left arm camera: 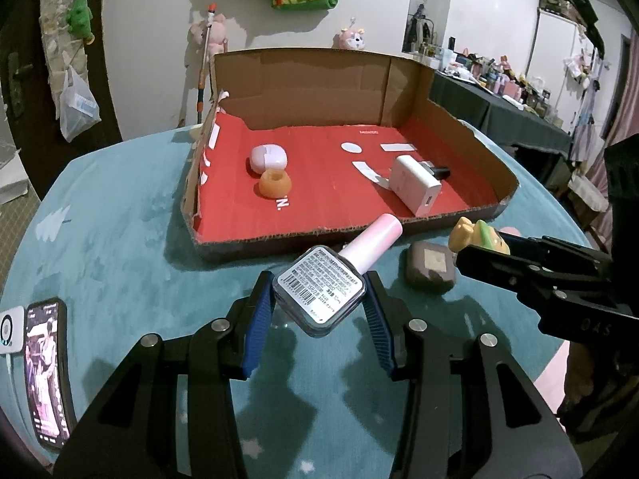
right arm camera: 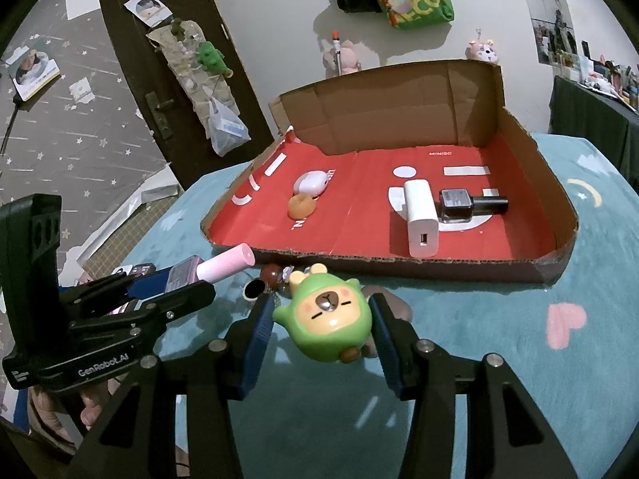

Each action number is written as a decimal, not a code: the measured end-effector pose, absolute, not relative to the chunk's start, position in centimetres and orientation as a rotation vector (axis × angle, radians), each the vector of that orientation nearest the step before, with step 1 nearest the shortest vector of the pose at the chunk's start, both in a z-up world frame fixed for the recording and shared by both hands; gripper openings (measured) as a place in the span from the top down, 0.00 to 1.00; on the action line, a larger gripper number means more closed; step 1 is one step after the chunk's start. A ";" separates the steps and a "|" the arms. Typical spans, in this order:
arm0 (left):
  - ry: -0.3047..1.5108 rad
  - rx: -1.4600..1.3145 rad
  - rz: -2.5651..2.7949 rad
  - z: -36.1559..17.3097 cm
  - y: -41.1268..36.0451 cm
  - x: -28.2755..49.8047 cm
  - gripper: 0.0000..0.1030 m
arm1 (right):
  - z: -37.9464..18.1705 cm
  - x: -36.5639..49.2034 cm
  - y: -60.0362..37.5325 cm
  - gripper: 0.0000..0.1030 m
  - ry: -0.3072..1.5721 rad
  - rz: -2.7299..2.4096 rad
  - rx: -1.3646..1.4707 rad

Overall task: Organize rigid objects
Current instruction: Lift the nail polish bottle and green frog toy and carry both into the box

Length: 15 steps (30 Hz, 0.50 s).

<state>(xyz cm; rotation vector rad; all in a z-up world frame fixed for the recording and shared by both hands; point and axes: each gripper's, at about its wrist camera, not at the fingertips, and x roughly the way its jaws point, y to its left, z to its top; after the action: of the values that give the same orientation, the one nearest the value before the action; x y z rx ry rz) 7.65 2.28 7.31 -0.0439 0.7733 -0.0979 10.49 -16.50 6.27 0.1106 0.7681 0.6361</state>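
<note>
Nail polish bottle, pink cap, is clamped in left claw just short of the cardboard tray's low front edge, above the teal counter. Right claw grips a green bear figurine beside it, also in front of that edge. In tray: white charger & dark polish bottle touching at right, pink case & orange ring at left, w/ bare red floor between.

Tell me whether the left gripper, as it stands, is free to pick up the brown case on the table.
Probably not: the left gripper is already shut on the pink-capped bottle. The brown case lies close by, right of it, unobstructed, but the jaws are occupied.
</note>
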 end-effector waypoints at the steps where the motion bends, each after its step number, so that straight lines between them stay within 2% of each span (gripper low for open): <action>1: 0.772 -0.043 -0.099 7.4 2.2 7.9 0.59 | 6.4 10.7 -16.5 0.50 0.766 0.635 0.110; 15: 0.765 -0.033 -0.095 8.2 2.1 10.9 0.59 | 7.6 13.4 -16.2 0.50 0.747 0.613 0.099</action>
<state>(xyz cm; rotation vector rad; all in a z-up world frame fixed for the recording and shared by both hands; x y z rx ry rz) 10.90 2.06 8.22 -0.0329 0.7648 -0.0951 13.42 -16.19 7.59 0.0985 0.7467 0.6129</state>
